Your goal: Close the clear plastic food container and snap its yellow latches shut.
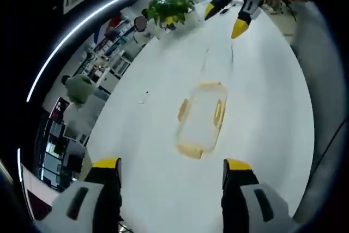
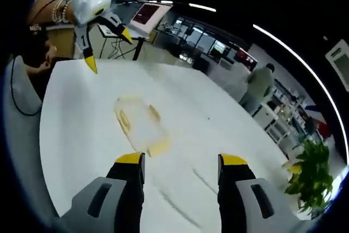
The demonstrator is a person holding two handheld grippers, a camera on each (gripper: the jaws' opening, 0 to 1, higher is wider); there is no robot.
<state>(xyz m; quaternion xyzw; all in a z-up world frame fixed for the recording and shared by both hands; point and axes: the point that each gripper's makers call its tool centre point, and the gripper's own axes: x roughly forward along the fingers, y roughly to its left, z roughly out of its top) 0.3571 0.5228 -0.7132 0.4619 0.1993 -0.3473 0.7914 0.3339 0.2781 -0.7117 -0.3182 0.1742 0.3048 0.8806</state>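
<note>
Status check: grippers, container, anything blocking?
Left gripper and right gripper open, above table. Container untouched between them. Nothing blocking.

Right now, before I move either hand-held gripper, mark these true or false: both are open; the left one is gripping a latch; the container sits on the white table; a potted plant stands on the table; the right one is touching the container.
1. Both open: true. The left hand-held gripper and right hand-held gripper have their jaws apart.
2. Left gripping a latch: false. It holds nothing.
3. Container on the white table: true.
4. Potted plant on the table: true.
5. Right touching the container: false. It is apart from it.
</note>
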